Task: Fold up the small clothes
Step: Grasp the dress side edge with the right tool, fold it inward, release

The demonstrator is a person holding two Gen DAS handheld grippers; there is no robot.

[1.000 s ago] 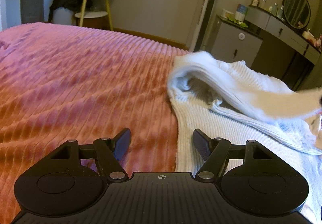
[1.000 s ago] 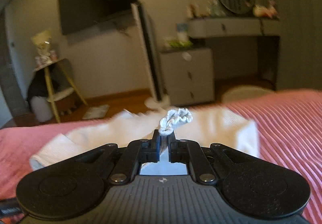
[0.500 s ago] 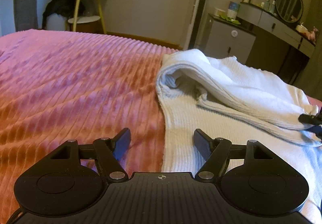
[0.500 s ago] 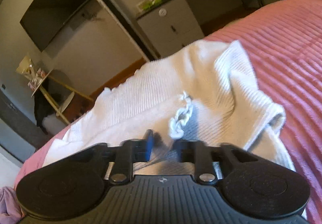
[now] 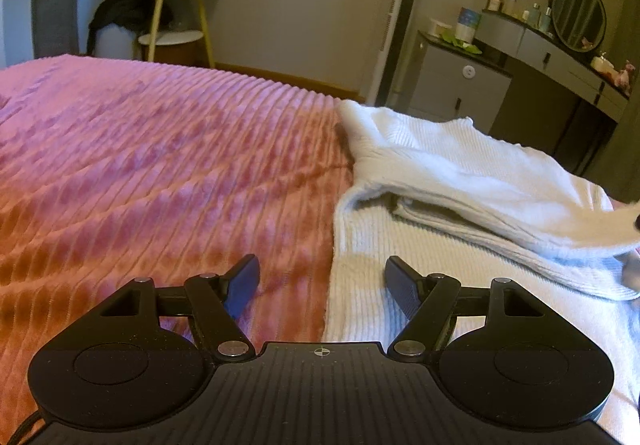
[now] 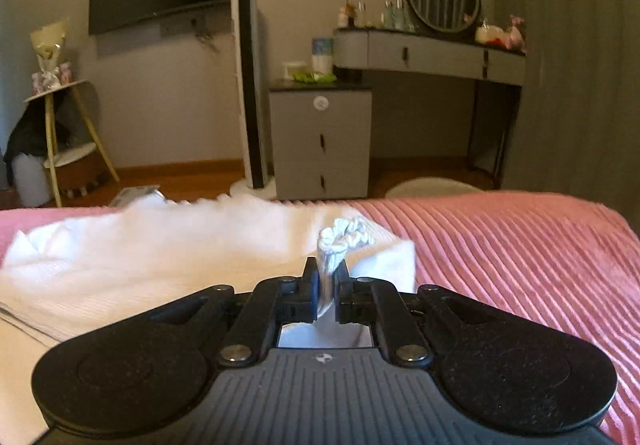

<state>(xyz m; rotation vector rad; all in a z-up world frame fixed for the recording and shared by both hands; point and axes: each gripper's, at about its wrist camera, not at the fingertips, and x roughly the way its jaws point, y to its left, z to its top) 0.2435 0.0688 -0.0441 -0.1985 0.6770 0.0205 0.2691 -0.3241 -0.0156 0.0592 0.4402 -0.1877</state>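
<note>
A white ribbed knit garment lies on the pink bedspread, its far half folded over the near half. My left gripper hovers open over the garment's left edge, with nothing between its fingers. In the right wrist view the same white garment spreads to the left. My right gripper is shut on a bunched bit of the garment's edge, which sticks up between the jaws. The lifted flap reaches the right border of the left wrist view, where the right gripper itself is hidden.
The pink ribbed bedspread stretches left and right of the garment. Beyond the bed's far edge stand a grey drawer unit, a tall white tower fan, a vanity desk with a round mirror, and a small side table.
My right gripper has carried the pinched edge across and lower, and the folded flap now lies flatter over the garment. The left gripper has stayed open in about the same place.
</note>
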